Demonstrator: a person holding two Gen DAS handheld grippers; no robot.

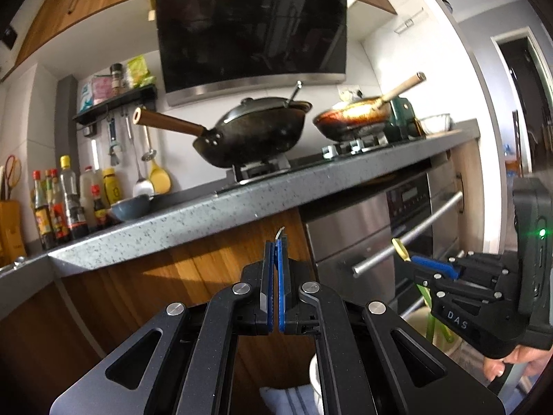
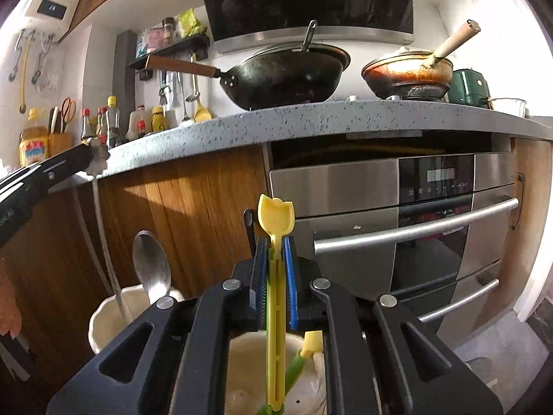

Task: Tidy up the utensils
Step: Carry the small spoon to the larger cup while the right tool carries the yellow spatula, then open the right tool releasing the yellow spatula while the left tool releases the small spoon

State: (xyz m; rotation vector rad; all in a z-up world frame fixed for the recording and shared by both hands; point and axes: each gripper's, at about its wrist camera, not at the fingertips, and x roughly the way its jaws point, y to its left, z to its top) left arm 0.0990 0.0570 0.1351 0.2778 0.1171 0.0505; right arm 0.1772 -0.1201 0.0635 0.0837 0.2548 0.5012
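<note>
Yellow plastic, tulip-shaped at its top, is what my right gripper (image 2: 274, 259) has pinched between its blue pads: a slim yellow utensil (image 2: 275, 242) held upright, its long slotted handle running down at lower centre of the right wrist view into a cream ceramic holder (image 2: 242, 349) directly beneath. I judge I am either lifting it out or lowering it in; holding it vertical keeps it in line with the holder's mouth. A second yellow-and-green piece (image 2: 309, 346) leans inside that same holder. At lower left stands another cream scalloped holder (image 2: 103, 318) with a large steel spoon (image 2: 152, 266) standing in it, bowl up.

My left gripper (image 1: 276, 259) is pressed nearly closed on something thin; only a small silvery tip (image 1: 280, 233) pokes above the pads, so I cannot name it. Both sit low, in front of the wooden cabinet (image 1: 193, 259) under the speckled grey counter (image 1: 242, 204).
</note>
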